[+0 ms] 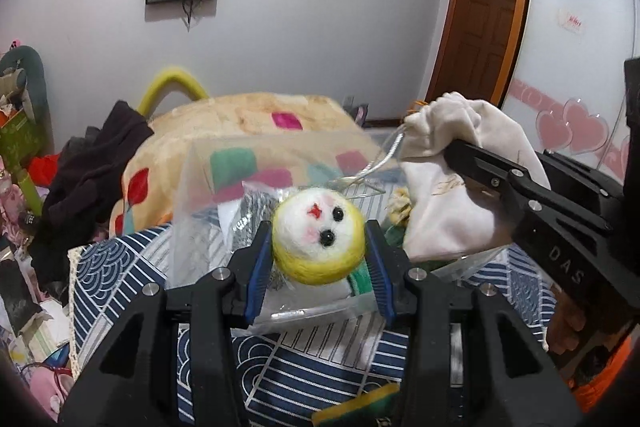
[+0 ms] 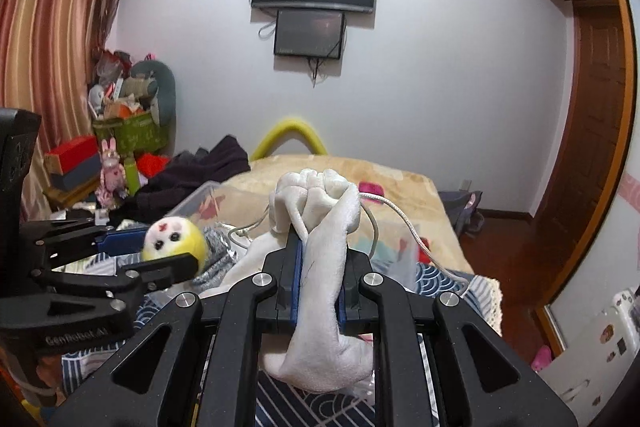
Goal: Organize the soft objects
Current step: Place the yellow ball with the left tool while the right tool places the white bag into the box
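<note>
My left tongs (image 1: 319, 259) clamp a yellow-white felt ball (image 1: 318, 235); my right tongs (image 2: 318, 267) clamp a cream pouch (image 2: 324, 255).

Both wrist cameras look forward along their own fingers, close over the bed (image 1: 256, 115) toward the television wall (image 2: 440, 67). The left view faces slightly rightward, the right slightly leftward; each catches the other's gripper.

A bed (image 2: 400, 183) carries a beige blanket (image 1: 240, 119), dark clothes (image 1: 92, 155) at its left edge, a blue-patterned cloth (image 1: 320, 351) and a clear box (image 1: 192, 187).
</note>
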### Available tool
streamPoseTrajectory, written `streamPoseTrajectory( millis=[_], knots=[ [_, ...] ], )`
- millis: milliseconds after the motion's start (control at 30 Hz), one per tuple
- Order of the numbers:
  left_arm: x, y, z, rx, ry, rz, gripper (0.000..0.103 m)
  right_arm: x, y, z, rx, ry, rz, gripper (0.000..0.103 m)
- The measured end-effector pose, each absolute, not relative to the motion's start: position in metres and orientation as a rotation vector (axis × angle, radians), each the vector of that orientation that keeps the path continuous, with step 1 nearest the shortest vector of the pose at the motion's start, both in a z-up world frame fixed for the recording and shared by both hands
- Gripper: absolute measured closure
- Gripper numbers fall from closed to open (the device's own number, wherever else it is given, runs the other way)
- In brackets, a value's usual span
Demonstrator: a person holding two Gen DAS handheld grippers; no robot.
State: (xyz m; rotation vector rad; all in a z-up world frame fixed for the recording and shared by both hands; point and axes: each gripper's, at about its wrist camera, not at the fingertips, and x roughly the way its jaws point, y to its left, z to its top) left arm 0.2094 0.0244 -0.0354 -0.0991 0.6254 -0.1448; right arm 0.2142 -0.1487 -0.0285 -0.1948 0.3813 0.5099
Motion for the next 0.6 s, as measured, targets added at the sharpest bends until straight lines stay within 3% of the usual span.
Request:
streamPoseTrajectory(
  millis=[400, 600],
  knots=[
    [0.229, 0.017, -0.061, -0.060, 0.689, -0.129, 0.058, 0.239, -0.135, -0.062, -0.272, 0.516, 0.499, 0.091],
    [0.224, 0.018, -0.061, -0.073, 0.697, -0.131, 0.050, 0.240, -0.139, -0.068, -0.291, 0.560, 0.506, 0.089]
  ],
)
